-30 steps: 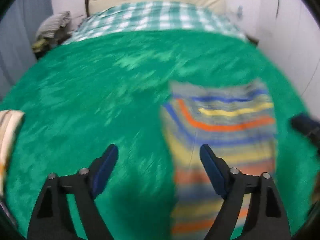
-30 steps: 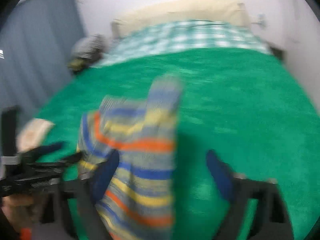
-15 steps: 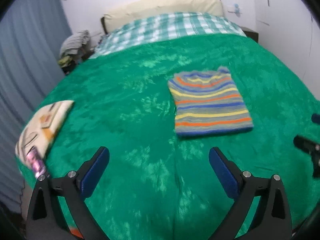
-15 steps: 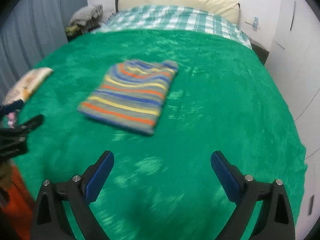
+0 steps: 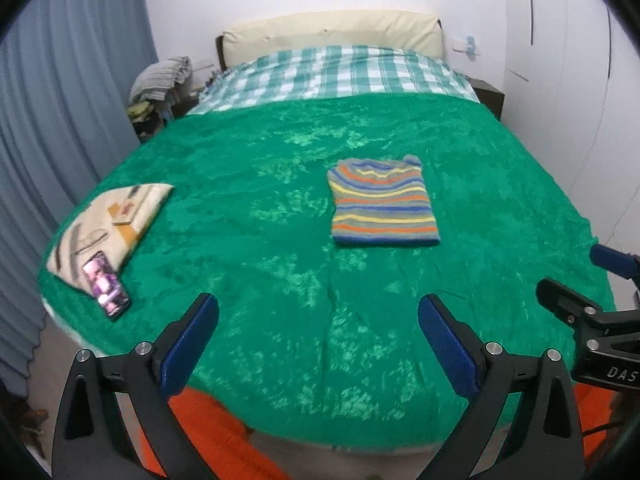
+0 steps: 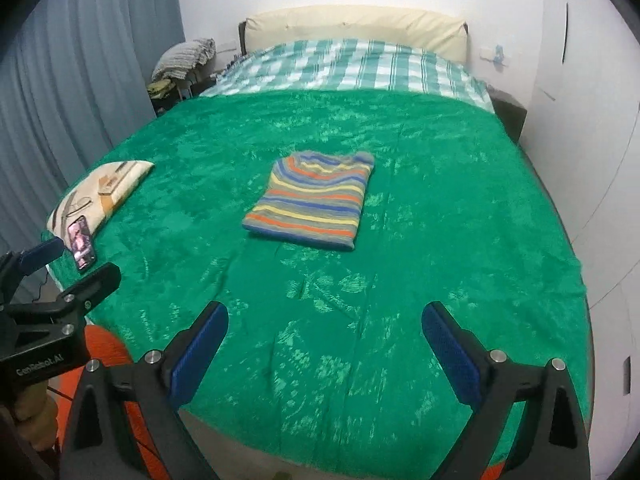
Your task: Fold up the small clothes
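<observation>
striped sweater (image 5: 383, 204): soft, light knit, folded flat; i judge the doubled near hem the best hold.
left gripper (image 5: 318, 334): released, holding nothing.
right gripper (image 6: 325, 344): released, holding nothing.

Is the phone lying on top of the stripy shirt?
No, the phone lies at the bed's left edge by a cream cloth, far from the folded stripy shirt.
</observation>
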{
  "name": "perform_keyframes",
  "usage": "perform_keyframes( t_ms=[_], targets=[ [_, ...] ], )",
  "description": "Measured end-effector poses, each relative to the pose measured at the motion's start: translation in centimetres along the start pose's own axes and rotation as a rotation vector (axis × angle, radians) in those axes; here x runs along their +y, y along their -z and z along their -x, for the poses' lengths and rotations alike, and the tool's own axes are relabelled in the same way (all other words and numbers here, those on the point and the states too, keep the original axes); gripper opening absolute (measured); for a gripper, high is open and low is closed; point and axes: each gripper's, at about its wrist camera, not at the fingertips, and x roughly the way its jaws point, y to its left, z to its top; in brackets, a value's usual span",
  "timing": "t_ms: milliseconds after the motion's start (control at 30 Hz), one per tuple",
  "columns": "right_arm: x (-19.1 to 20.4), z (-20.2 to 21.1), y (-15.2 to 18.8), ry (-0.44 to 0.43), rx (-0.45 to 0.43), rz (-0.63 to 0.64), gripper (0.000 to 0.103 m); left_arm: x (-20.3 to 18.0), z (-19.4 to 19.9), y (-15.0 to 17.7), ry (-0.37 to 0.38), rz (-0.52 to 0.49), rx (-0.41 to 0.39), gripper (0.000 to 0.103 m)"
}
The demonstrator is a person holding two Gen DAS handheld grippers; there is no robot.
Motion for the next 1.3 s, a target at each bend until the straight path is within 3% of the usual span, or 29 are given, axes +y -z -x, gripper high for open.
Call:
perform_keyframes(
  t_ms=[333,633,1067,1300],
  targets=[
    [2.2,8.4,3.2,-0.002,-0.073,0.047,0.097,2.0,7.1,2.9,0.002,0.024,-0.049,0.101],
    [3.7,13.4,5.6,0.003,-0.109,0.044,0.097,2.8,11.5,4.8,0.01,0.039,-0.082,0.101],
    [3.7,15.9,5.5,0.114,-0.169,0.03,0.101,2.5,10.9,4.6,0.039,0.05,-0.049,0.103],
    [3.4,15.6,4.9,0.122,-0.176,0.014,0.101,1.9,10.7,3.9,0.0,0.035,-0.068,0.103]
  ],
)
